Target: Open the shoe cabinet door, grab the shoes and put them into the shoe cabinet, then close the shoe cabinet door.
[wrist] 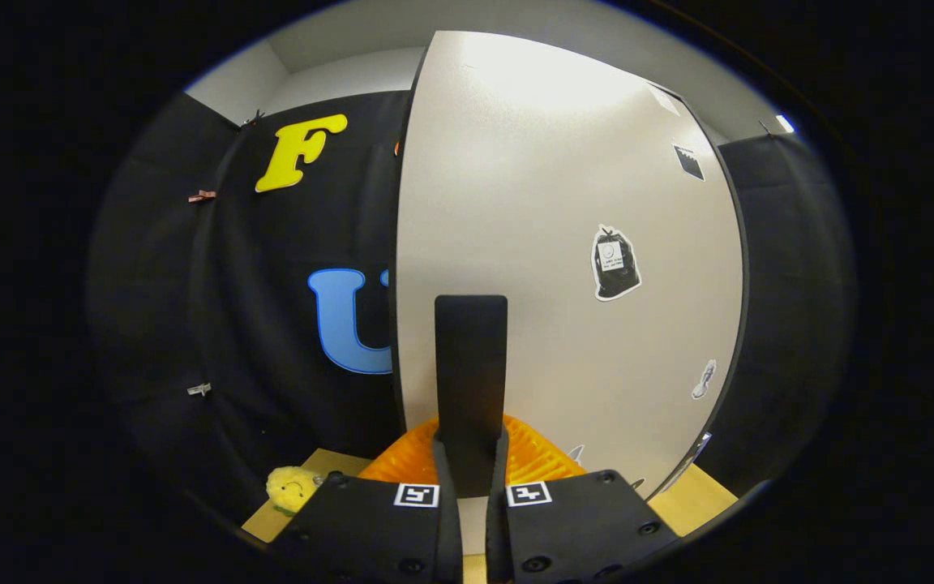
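Shoe cabinet [548,227]: big flat pale-grey panel, matte, faintly speckled, thin dark edging, stands upright right ahead of the fingers. Whether this face is the door or a side wall, cannot tell. Bright glare on its upper part. Several stickers on it: a black bag-shaped sticker [616,263] with a white outline near the middle right, a small black one [688,162] near the top right corner, a small pale one [704,380] by the right edge lower down.

Gripper [471,454]: two black blocky matte fingers, each with a square black-and-white marker on top, screws visible. They sit close together, narrow gap, with a flat black rectangular bar [471,373] rising from between them. The bar looks like part of the tool; whether the fingers press on anything, cannot tell.

Orange thing [532,458]: ribbed glossy plastic, rounded fan shape, just beyond the fingers at the foot of the cabinet, partly hidden by the bar. Can't say what it is.

Table [698,503]: light tan wood-look surface, flat.

Yellow plush toy [295,487]: small, fuzzy, round, at the table's left edge, left of the fingers.

Shoes: can't identify any.
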`<state>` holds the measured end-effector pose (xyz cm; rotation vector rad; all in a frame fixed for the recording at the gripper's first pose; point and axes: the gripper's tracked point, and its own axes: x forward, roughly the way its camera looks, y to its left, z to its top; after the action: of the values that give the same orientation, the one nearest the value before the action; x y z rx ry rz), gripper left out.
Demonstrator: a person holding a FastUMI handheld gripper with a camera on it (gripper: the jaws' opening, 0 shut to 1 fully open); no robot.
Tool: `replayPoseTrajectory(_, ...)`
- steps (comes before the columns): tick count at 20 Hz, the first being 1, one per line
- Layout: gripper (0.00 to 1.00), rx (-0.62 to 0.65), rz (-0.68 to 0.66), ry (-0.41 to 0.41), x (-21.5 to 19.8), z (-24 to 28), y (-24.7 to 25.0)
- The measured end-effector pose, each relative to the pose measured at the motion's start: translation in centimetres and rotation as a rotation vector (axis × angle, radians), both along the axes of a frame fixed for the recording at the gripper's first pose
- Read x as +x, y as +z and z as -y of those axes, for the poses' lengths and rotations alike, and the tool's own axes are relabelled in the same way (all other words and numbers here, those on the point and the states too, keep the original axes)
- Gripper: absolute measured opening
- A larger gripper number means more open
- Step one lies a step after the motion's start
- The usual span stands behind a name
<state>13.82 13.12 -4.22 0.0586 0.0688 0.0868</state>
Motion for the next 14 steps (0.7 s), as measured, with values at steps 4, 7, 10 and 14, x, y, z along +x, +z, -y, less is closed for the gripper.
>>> replayPoseTrajectory(4, 0.15, 0.010, -0.005, 0.027, -3.5, 1.5, 0.2)
replayPoseTrajectory(7, 0.15, 0.019, -0.001, 0.032, -5.4, 2.8, 0.3)
replayPoseTrajectory(10, 0.15, 0.020, 0.009, 0.035, -7.3, 4.3, 0.5)
replayPoseTrajectory(14, 0.15, 0.022, 0.011, 0.041, -9.2, 6.2, 0.5)
